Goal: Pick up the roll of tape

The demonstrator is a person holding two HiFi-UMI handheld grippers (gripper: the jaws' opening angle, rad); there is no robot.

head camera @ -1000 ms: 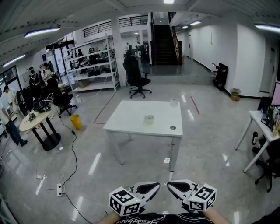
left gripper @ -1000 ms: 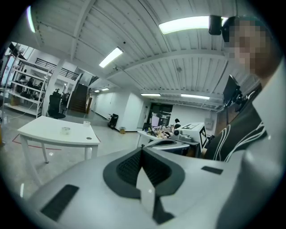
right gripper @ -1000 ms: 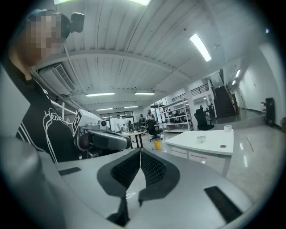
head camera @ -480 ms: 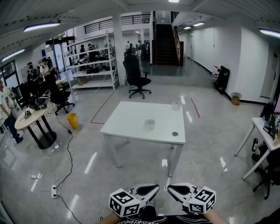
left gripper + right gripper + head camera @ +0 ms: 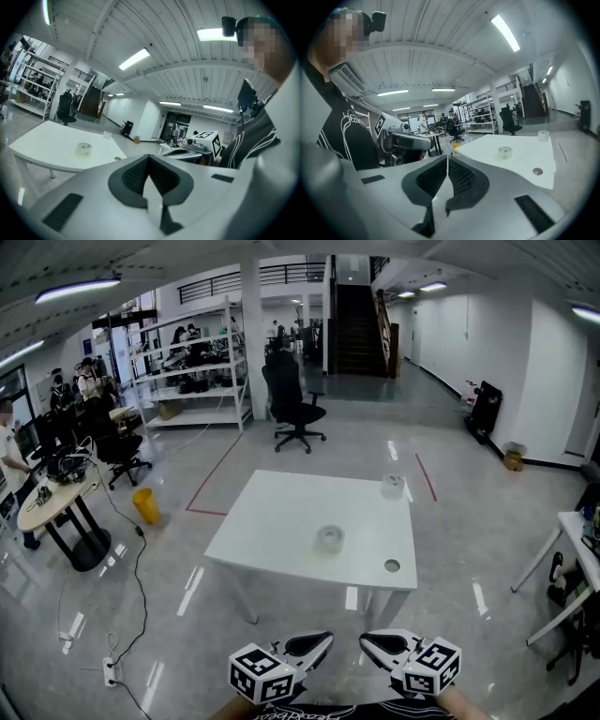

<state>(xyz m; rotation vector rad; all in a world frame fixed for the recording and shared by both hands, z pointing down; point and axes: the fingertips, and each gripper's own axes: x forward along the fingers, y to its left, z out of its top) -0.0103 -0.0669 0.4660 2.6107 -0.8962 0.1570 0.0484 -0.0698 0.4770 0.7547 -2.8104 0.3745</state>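
Grippers sit low and side by side, close to the person's body. The left gripper (image 5: 324, 638) has its jaws pressed together with nothing between them, and the right gripper (image 5: 367, 638) just beside it is likewise closed and empty. Both point toward a white worktop (image 5: 272, 521), which stands ahead of them across a strip of glossy grey floor (image 5: 187, 615), well apart from either tip. The roll of tape (image 5: 329, 539), pale and translucent, lies flat near the middle of the worktop, almost straight ahead of the left gripper's tip. A small round hole (image 5: 392, 566) sits ahead of the right gripper, toward the worktop's near right corner. A second, whiter roll (image 5: 393, 487) rests beyond that, at the far right corner. Farther off, a black office chair (image 5: 292, 399) stands past the worktop, metal shelves (image 5: 187, 362) lie ahead and to the left of the left gripper, and a dark staircase (image 5: 354, 324) rises at the back.
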